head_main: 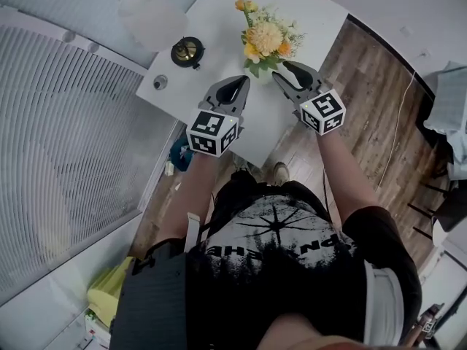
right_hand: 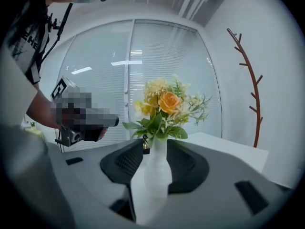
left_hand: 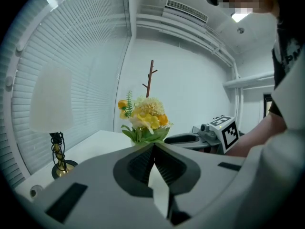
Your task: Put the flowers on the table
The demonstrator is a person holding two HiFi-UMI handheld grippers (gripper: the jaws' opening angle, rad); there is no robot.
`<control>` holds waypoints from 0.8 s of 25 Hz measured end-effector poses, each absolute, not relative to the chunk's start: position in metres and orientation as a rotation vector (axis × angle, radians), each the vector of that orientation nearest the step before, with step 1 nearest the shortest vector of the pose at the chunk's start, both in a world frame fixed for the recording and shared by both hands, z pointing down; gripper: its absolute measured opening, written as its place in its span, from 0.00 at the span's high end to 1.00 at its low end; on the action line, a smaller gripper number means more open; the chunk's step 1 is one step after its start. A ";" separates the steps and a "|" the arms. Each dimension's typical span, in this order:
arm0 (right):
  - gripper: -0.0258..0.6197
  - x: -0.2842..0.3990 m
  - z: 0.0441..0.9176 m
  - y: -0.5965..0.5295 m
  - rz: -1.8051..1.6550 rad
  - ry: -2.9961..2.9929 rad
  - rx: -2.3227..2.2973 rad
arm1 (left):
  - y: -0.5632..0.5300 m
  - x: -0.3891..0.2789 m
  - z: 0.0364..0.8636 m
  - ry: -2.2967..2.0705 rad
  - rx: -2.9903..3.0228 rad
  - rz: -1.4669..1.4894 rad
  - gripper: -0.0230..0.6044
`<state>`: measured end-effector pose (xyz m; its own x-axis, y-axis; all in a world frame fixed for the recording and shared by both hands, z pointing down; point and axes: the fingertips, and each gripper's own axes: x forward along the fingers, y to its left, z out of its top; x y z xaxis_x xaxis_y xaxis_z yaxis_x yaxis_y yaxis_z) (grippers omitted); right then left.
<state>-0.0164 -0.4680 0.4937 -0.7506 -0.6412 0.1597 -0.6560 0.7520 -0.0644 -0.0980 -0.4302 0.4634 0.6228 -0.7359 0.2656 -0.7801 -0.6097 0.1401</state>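
A bunch of yellow and orange flowers [head_main: 266,39] stands in a white vase [right_hand: 155,168] on the white table [head_main: 310,13]. My right gripper [head_main: 281,70] reaches in from the right and is shut on the vase, whose body sits between the pads in the right gripper view, under the flowers [right_hand: 164,106]. My left gripper [head_main: 246,79] hovers just left of the bunch with its jaws shut and empty. The left gripper view shows the flowers [left_hand: 144,118] right beyond its tips [left_hand: 153,146] and the right gripper [left_hand: 190,138] beside them.
A small brass lamp [head_main: 187,51] with a white shade stands on the table's left part, a little round object [head_main: 160,82] near it. Slatted blinds [head_main: 66,144] run along the left. A branch-shaped coat stand [right_hand: 250,80] rises behind the table. Wooden floor [head_main: 365,86] lies to the right.
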 end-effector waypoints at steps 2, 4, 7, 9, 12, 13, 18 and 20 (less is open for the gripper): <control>0.76 -0.015 0.485 -0.463 0.164 -2.826 1.023 | -0.428 -0.094 0.457 -1.251 2.613 0.247 0.94; 0.83 -0.013 0.476 -0.457 0.143 -2.828 1.003 | -0.426 -0.090 0.450 -1.266 2.619 0.228 0.94; 0.90 -0.008 0.461 -0.452 0.108 -2.835 0.996 | -0.423 -0.088 0.440 -1.302 2.626 0.213 0.94; 0.91 -0.006 0.454 -0.447 0.096 -2.840 0.991 | -0.419 -0.088 0.437 -1.323 2.626 0.214 0.94; 0.92 -0.003 0.449 -0.439 0.091 -2.836 0.986 | -0.414 -0.089 0.434 -1.351 2.627 0.218 0.94; 0.93 -0.002 0.447 -0.438 0.087 -2.839 0.982 | -0.414 -0.090 0.431 -1.362 2.630 0.216 0.94; 0.93 0.003 0.437 -0.423 0.076 -2.849 0.973 | -0.405 -0.093 0.423 -1.394 2.634 0.221 0.94; 0.93 0.005 0.431 -0.417 0.065 -2.848 0.972 | -0.401 -0.094 0.420 -1.404 2.632 0.216 0.94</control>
